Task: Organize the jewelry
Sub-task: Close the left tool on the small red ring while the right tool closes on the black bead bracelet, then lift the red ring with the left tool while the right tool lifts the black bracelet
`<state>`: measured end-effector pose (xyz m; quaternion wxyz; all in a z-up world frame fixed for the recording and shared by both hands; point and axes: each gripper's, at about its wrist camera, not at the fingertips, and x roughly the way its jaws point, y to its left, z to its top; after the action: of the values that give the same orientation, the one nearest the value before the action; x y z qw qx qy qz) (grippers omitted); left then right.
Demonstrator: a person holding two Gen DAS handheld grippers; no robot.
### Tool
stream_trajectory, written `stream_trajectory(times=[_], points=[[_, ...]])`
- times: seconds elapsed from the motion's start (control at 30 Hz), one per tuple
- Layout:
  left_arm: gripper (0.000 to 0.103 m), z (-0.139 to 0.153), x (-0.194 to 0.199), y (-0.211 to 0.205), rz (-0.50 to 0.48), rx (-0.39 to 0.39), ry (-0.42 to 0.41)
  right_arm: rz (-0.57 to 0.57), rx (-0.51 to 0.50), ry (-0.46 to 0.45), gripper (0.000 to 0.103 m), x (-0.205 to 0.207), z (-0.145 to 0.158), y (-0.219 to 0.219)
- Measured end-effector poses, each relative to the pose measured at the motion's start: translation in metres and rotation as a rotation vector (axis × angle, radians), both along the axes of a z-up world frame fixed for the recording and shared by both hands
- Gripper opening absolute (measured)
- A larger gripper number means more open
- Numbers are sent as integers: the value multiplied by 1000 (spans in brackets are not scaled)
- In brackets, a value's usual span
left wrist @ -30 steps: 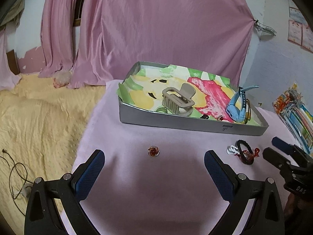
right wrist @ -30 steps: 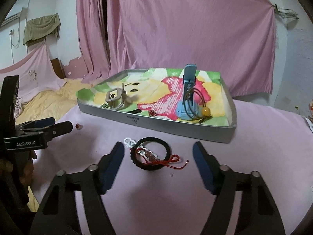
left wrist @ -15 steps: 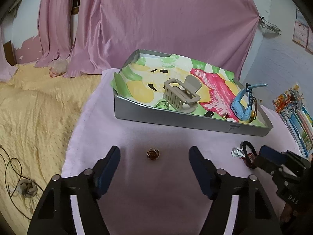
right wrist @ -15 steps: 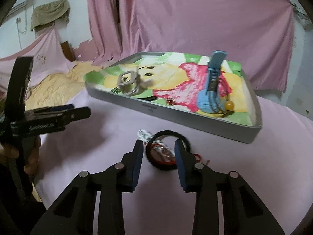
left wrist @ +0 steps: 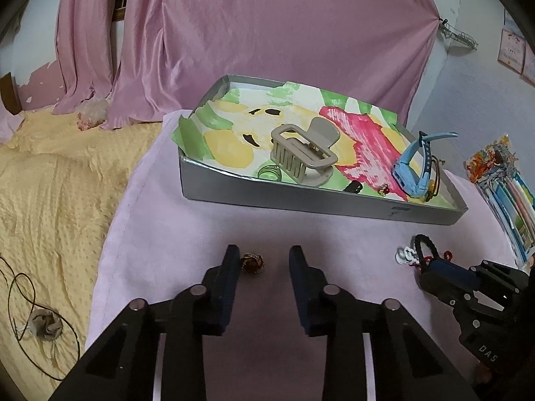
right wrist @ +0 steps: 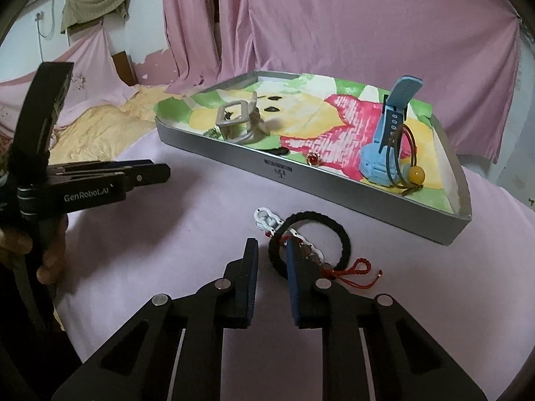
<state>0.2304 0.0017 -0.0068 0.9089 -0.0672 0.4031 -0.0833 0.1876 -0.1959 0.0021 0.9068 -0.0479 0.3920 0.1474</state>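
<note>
Progress check, judged from both wrist views.

Already in the tray: beige hair claw, green ring just beside it, blue watch standing on edge with a cord-and-amber-bead loop against it, a small red-stone ring near the front wall, and one small dark piece I cannot identify. The tray lies centre to upper right of frame on the pink-covered desk.

Still outside, on the desk in front of the tray:
- amber-brown ring, lower centre of the left wrist view.
- black braided bracelet, red-cord beaded bracelet and a white clasp piece, lying overlapped at centre of the right wrist view.

Left tool: jaws narrowed but not closed, straddling the amber ring; ring touches or nearly touches the finger on the left of the frame, with a gap to the other finger. Nothing gripped yet.

Right tool: jaws narrow, a small gap showing, one on each side of the near arc of the black bracelet. Grip not complete as far as I can see.

Estimate: over half sorted; four loose pieces remain, two pickups apparently in hand.
</note>
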Motion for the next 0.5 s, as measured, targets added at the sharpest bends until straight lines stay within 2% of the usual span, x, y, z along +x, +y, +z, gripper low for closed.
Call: stream_trajectory(times=[0.1,0.2,0.5], points=[[22,0,1,-2,-2,10,2,-9,-15,13,15,1,-1,-1],[15,-1,1,-4,-8,17,4,-24,-26,19,9,2,-2,-3],[14,0,-2,-12,-27,22,3,-62,-10,5,5,-1,0,-16]])
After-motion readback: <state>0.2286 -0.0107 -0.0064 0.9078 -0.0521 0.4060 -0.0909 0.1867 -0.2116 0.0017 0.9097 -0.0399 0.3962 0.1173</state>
